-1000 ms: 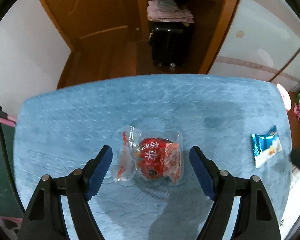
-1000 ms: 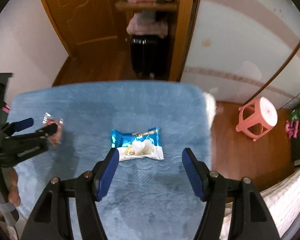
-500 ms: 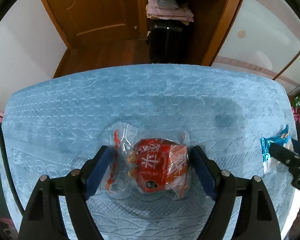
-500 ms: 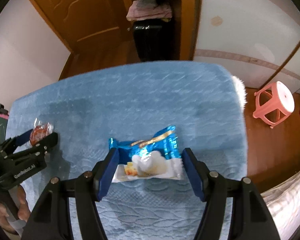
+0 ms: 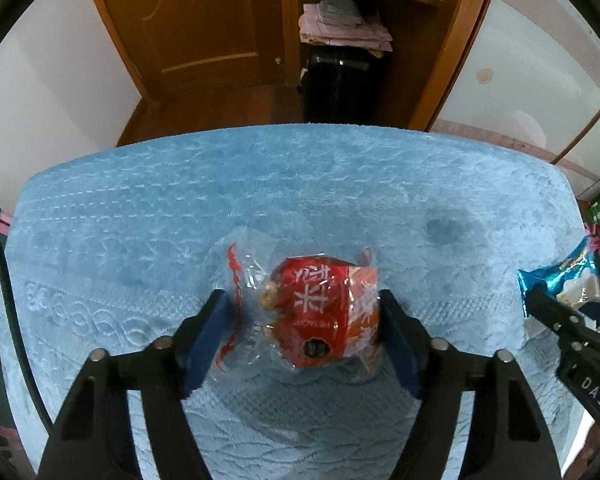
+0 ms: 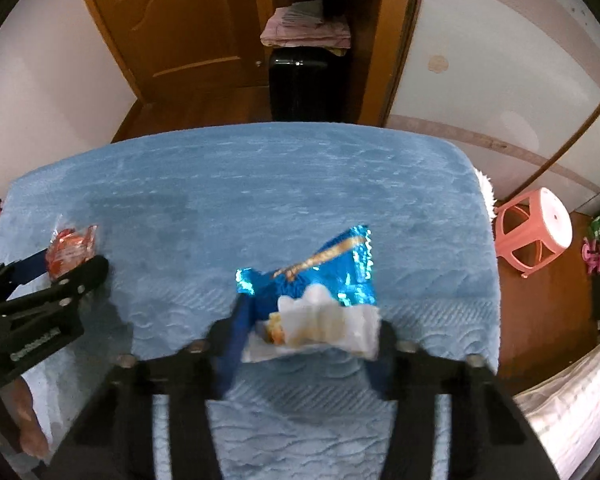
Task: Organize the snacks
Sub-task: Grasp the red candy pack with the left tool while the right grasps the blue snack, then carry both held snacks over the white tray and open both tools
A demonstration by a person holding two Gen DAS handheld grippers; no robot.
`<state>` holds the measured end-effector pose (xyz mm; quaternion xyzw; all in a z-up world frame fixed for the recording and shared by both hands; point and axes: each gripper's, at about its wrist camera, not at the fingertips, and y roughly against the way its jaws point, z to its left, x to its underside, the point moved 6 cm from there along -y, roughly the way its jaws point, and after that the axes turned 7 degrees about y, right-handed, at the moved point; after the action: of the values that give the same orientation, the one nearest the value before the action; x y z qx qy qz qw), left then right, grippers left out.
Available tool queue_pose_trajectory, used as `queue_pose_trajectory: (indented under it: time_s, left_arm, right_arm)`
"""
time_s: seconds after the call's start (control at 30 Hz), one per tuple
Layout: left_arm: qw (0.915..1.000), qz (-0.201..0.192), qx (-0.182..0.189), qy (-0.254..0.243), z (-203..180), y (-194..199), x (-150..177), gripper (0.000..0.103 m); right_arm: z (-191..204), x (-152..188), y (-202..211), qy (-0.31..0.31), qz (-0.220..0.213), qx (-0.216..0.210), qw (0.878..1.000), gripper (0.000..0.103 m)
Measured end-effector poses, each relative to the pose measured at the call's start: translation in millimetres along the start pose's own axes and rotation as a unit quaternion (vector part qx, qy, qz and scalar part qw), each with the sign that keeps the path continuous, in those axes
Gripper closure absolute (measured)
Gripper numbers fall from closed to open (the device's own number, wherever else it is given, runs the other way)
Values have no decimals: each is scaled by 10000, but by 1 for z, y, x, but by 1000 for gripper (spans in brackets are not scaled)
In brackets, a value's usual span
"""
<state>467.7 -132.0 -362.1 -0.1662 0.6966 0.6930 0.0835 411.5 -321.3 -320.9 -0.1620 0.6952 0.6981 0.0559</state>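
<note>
Left tongs (image 5: 302,320) clamp red pack (image 5: 320,316), frame centre — light, crinkly, slippery film. Right tongs (image 6: 306,334) clamp blue pack (image 6: 316,292) likewise; grip mid-body.

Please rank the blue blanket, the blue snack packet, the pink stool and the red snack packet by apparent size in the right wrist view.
1. blue blanket
2. blue snack packet, enlarged by nearness to the camera
3. pink stool
4. red snack packet
</note>
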Motion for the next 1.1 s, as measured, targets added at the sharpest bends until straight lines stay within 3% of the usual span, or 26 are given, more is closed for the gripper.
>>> queue_pose_trajectory:
  time_s: [0.07, 0.37, 0.7, 1.1]
  left_arm:
    - [10000, -23, 4, -40, -4, 6, 5, 48]
    - [9997, 177, -1, -186, -2, 47, 17, 50]
    - [9981, -242, 201, -533, 28, 172, 27, 50]
    - [9936, -706, 247, -849, 72, 309, 81, 50]
  right_arm:
    - [9, 2, 6, 51, 26, -32, 10000, 79]
    - [45, 27, 60, 295, -288, -280, 9988, 83]
    - [80, 63, 182, 507, -927, -687, 9920, 83]
    - [146, 104, 312, 829, -1520, -881, 9810, 83]
